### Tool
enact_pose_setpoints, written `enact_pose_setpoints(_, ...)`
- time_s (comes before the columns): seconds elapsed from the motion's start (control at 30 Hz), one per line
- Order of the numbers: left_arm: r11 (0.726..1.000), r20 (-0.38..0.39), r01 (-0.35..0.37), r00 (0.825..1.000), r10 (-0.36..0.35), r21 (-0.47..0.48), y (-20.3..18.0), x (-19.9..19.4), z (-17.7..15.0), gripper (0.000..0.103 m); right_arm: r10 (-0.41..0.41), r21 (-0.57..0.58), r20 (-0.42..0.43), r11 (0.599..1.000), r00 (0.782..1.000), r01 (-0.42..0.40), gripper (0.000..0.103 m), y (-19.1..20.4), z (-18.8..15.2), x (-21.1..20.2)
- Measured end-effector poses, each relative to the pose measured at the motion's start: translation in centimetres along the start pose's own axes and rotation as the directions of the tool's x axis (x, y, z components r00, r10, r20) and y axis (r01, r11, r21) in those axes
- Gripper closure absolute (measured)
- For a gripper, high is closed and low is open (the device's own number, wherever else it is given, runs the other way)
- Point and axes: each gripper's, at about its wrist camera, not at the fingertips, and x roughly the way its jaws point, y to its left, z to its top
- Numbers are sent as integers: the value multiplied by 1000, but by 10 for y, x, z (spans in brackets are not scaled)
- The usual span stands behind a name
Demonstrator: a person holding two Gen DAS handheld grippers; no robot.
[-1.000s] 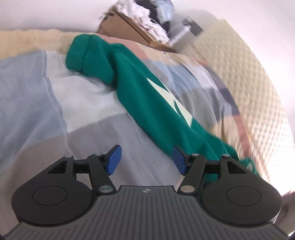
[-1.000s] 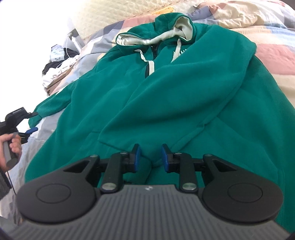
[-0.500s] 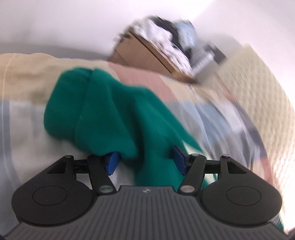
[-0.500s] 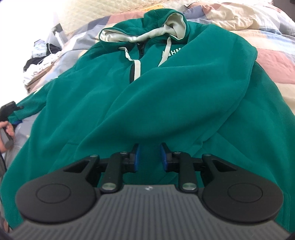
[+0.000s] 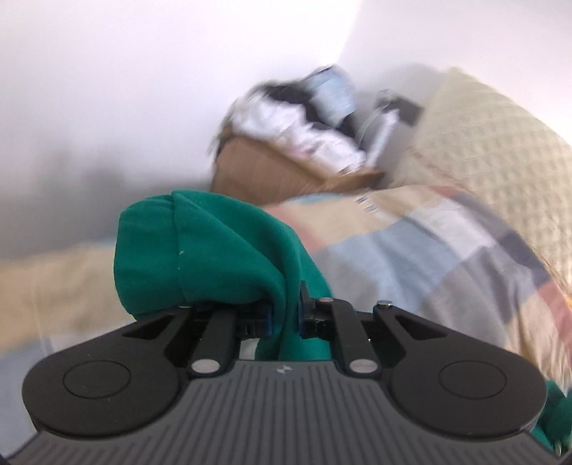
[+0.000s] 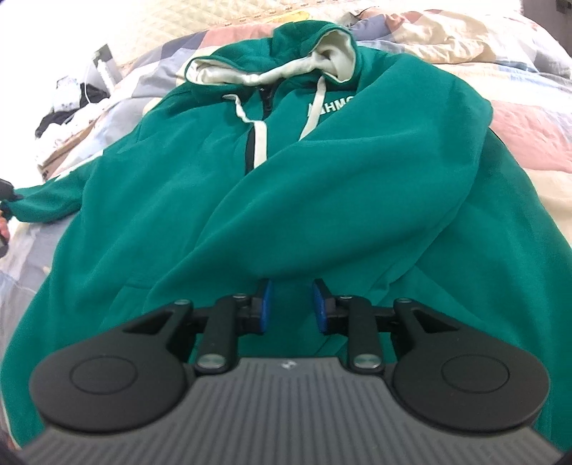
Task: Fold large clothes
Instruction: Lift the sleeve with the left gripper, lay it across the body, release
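Your left gripper (image 5: 285, 314) was clamped on the green hoodie's sleeve cuff (image 5: 200, 250), fabric pinched between the pads. Your right gripper (image 6: 291, 307) hovered over the hoodie (image 6: 286, 186), jaws partly apart, holding nothing. The hoodie lay spread on the patchwork quilt (image 6: 529, 118), hood at 12 o'clock, sleeve running to 9. A cardboard box (image 5: 271, 171) sat by the wall at 12. Half a second earlier the left jaws were still wide around the cuff.

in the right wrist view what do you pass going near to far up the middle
right gripper → folded-over sleeve → drawstrings → cream-lined hood → patchwork bedspread
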Motion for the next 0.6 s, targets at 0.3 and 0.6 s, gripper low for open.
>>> enact_pose_setpoints(0.3, 896, 134, 208, 951, -280, 394, -126, -152, 35, 90, 54, 12, 74, 998, 996, -55, 74, -13, -2, -36)
enact_pose_setpoints(0.6, 581, 48, 322, 846, -531, 748, -244, -302, -54, 90, 88, 122, 180, 986, 980, -111, 74, -55, -3, -81)
